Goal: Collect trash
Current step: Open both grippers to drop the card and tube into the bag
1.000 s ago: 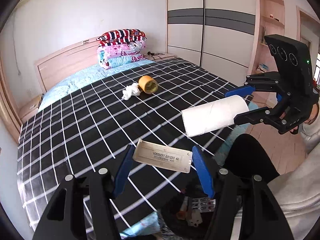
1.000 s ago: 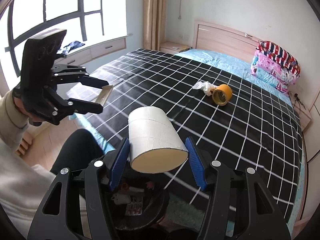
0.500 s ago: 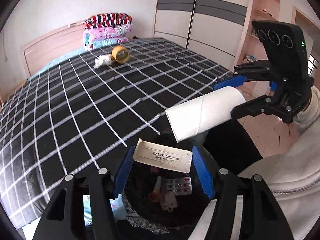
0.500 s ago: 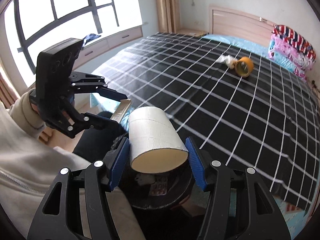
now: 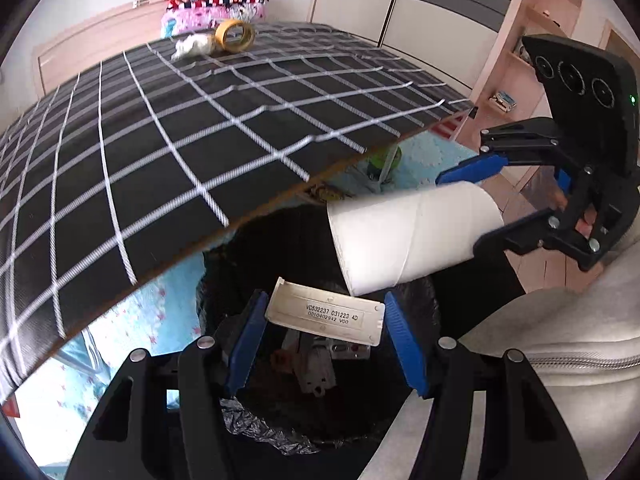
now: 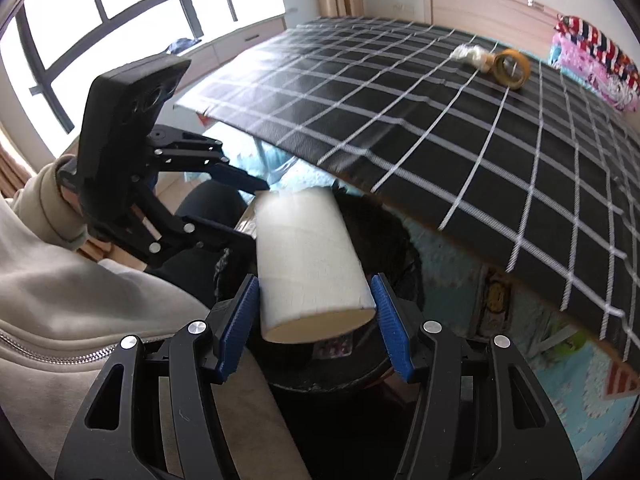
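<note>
My left gripper [image 5: 324, 330] is shut on a flat silver blister card [image 5: 325, 312] with printed numbers, held just above the black-lined trash bin [image 5: 260, 428]. Pill packs and scraps lie inside the bin. My right gripper [image 6: 314, 320] is shut on a white cardboard tube [image 6: 308, 260], also over the trash bin [image 6: 400, 240]. In the left wrist view the right gripper [image 5: 486, 208] and the cardboard tube [image 5: 412, 236] hang at the right, above the bin. A yellow tape roll [image 5: 235, 35] and a crumpled white tissue [image 5: 192, 46] lie far back on the bed.
The black checked bedspread [image 5: 140, 140] ends right beside the bin, its edge overhanging a blue sheet [image 5: 132, 308]. Folded blankets [image 5: 216, 0] sit at the headboard. A person's grey jacket [image 6: 80, 292] and dark trouser leg [image 5: 472, 284] are close to the bin. A wardrobe [image 5: 420, 20] stands behind.
Both grippers have come down and tilted toward the bin, each keeping its grip. The bed has slid up and away in both views, and the bin's inside now fills the lower middle.
</note>
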A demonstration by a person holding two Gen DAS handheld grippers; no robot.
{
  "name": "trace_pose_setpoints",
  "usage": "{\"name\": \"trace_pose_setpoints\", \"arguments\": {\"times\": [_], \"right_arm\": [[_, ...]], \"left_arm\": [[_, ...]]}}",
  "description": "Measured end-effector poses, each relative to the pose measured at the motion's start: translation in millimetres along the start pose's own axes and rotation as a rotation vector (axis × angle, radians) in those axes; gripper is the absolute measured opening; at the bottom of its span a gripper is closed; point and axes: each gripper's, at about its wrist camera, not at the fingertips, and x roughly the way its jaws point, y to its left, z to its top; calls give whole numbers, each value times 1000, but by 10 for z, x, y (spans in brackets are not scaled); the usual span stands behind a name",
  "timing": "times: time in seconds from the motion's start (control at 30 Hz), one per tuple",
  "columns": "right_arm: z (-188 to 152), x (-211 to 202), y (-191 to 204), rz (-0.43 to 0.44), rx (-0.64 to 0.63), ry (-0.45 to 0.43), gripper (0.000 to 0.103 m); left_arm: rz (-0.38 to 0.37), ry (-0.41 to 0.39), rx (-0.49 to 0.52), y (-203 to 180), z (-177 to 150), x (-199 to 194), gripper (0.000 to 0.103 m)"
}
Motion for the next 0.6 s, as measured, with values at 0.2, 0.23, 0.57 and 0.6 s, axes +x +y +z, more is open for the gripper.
{"name": "trace_pose_setpoints", "arguments": {"times": [0.2, 0.23, 0.57, 0.6], "right_arm": [[-80, 190, -28, 3, 28, 42, 57], [-86, 224, -35, -1, 32, 50, 57], [-132, 647, -86, -43, 65, 116, 57], [-130, 681, -86, -42, 67, 120, 57]], "left_arm": [[-8, 57, -31, 79, -83, 198, 58], [-9, 68, -34, 88, -97, 231, 58], [5, 151, -57, 158, -225, 529, 58], [4, 155, -57, 157, -229, 543, 58]]}}
